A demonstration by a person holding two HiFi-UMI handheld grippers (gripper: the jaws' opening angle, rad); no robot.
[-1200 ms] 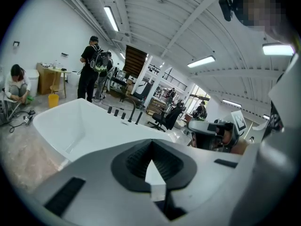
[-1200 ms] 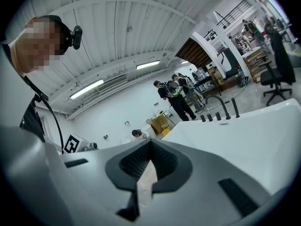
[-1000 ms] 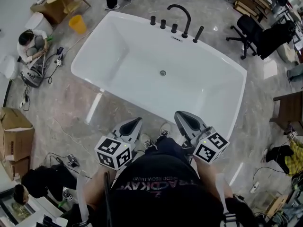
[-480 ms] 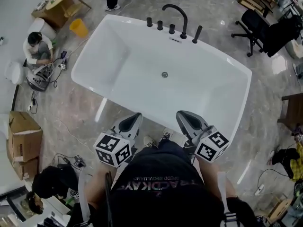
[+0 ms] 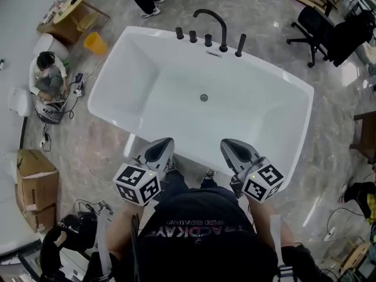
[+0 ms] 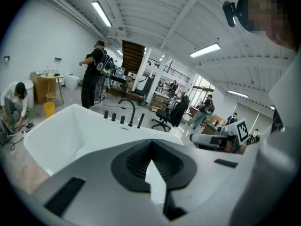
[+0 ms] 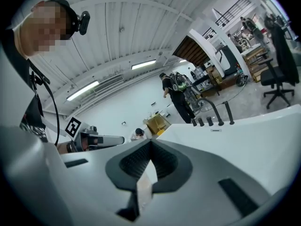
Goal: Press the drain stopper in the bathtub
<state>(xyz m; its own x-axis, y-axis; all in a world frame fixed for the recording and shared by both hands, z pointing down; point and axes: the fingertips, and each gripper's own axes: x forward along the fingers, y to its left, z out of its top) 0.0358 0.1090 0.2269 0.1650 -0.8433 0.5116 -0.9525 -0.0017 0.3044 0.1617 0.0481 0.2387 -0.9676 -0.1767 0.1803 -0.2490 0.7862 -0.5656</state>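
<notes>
A white bathtub (image 5: pixel 141 69) fills the middle of the head view, and the small round drain stopper (image 5: pixel 204 97) sits in its floor. Both grippers hover near the person's body, over the tub's near rim, well short of the stopper. My left gripper (image 5: pixel 165 141) is shut with nothing in it, and my right gripper (image 5: pixel 228 143) is shut and empty too. In the left gripper view the jaws (image 6: pixel 151 144) meet above the tub rim (image 6: pixel 70 126). The right gripper view has its jaws (image 7: pixel 150 144) closed, with the tub (image 7: pixel 254 140) beyond. Neither gripper view shows the stopper.
A black faucet (image 5: pixel 212 21) with several handles stands on the far rim. A crouching person (image 5: pixel 47 74), a yellow bucket (image 5: pixel 94 42) and cardboard boxes (image 5: pixel 32 188) are at left. A black office chair (image 5: pixel 320 28) stands at the right, and cables cross the marble floor.
The person has stepped closer to the tub, so its near rim now lies under the gripper tips. Both grippers stay shut and held in the same pose.
</notes>
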